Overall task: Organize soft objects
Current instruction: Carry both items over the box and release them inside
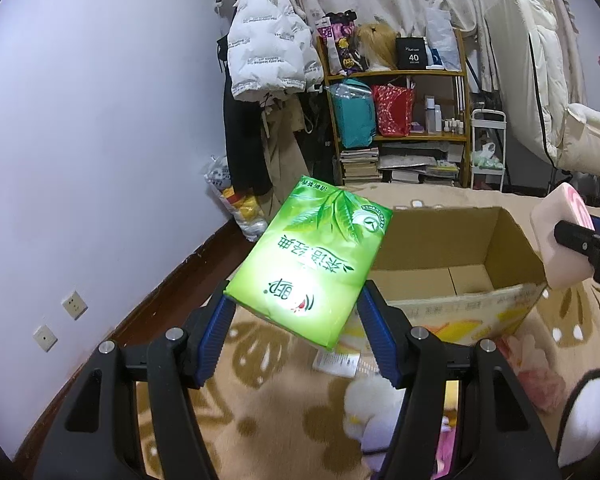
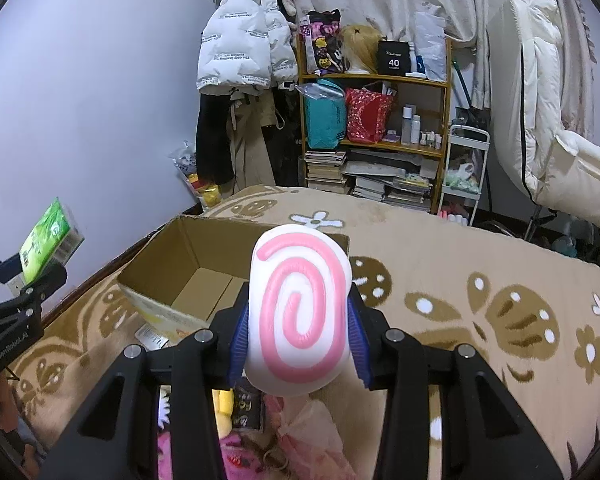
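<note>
My left gripper (image 1: 296,308) is shut on a green tissue pack (image 1: 312,260), held tilted in the air over the near left corner of an open cardboard box (image 1: 512,236). The same pack (image 2: 50,240) and left gripper (image 2: 40,268) show at the left edge of the right wrist view. My right gripper (image 2: 298,316) is shut on a white squishy toy with a pink spiral (image 2: 298,304), just above the box's (image 2: 160,256) near right side. In the left wrist view that toy (image 1: 556,240) hangs at the right edge, by the box's right wall.
The box stands on a beige bed cover with brown flower prints (image 2: 480,280). Plush toys and soft items (image 1: 376,408) lie below the grippers. A purple wall (image 1: 80,140) is on the left; a hung white jacket (image 1: 264,36) and a wooden shelf (image 1: 396,76) stand behind.
</note>
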`<state>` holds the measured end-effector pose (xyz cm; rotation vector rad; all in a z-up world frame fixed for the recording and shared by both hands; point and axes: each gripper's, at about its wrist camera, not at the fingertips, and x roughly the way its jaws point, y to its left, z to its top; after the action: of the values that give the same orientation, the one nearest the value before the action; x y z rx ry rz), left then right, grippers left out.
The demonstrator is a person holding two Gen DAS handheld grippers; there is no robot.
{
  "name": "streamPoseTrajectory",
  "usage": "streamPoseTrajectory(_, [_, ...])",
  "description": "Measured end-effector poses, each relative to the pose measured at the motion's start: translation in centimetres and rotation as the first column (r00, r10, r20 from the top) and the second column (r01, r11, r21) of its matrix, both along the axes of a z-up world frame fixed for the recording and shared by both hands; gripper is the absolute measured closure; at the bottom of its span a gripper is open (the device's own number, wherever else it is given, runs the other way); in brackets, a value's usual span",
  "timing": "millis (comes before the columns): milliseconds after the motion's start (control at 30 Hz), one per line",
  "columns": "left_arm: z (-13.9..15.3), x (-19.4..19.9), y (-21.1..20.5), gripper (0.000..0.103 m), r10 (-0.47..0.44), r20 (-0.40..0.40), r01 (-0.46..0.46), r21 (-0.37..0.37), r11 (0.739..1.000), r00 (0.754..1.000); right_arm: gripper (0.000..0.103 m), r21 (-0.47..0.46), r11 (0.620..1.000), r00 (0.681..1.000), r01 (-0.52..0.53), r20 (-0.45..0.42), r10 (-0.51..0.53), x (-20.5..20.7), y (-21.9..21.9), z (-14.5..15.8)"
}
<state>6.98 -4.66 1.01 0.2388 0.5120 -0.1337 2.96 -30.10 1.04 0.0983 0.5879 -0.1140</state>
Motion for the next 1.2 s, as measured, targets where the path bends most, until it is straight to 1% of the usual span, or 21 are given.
streamPoseTrajectory(100, [0.0,1.3,-0.8,0.041,-0.007,0.003,0.007,0.004,1.0,1.0,0.058,-0.006,1.0,1.0,-0.003,0.003,0.003,1.4,-0.2,-0.2])
streamPoseTrajectory(267, [-0.4,3.4,-2.2,0.041,-0.021,0.008,0.021,0.015,1.0,1.0,0.058,0.012,1.0,1.0,0.0,0.004,0.0,3.6,-0.7,-0.6])
streamPoseTrajectory(533, [-1.6,6.3,-4.1,0.041,-0.059,-0.021,0.06,0.018,0.998,0.998,0.058,-0.017,1.0,1.0,-0.023,-0.012,0.023,5.9,-0.8,-1.6])
streamPoseTrajectory(633, [-2.0,6.8,-4.6,0.041,-0.081,-0.037,0.081,0.008,0.997,0.996,0.058,-0.024,0.999,0.999,-0.036,-0.008,0.036,6.9,-0.7,-1.9])
streamPoseTrajectory(733, [-2.5,6.9,-5.2,0.041,-0.112,-0.071,0.112,-0.002,0.994,0.991,0.058,-0.022,0.999,0.999,-0.047,0.0,0.048,7.2,-0.7,-2.0])
streamPoseTrajectory(867, [-3.4,7.1,-6.0,0.041,-0.14,-0.113,0.142,0.007,0.99,0.984,0.057,-0.013,0.997,0.997,-0.073,0.004,0.073,7.5,-0.4,-2.1])
streamPoseTrajectory(1000, [-3.9,7.1,-6.4,0.041,-0.156,-0.124,0.16,0.019,0.987,0.98,0.057,-0.014,0.996,0.996,-0.09,-0.004,0.09,7.7,0.1,-2.5])
streamPoseTrajectory(1100, [-4.1,6.9,-6.4,0.041,-0.164,-0.128,0.167,0.012,0.986,0.978,0.056,-0.007,0.996,0.996,-0.092,-0.019,0.092,7.9,0.0,-3.0])
streamPoseTrajectory(1200, [-4.3,7.1,-6.2,0.04,-0.15,-0.13,0.153,0.013,0.988,0.98,0.053,0.018,0.996,0.995,-0.092,-0.037,0.093,8.1,-0.2,-3.4])
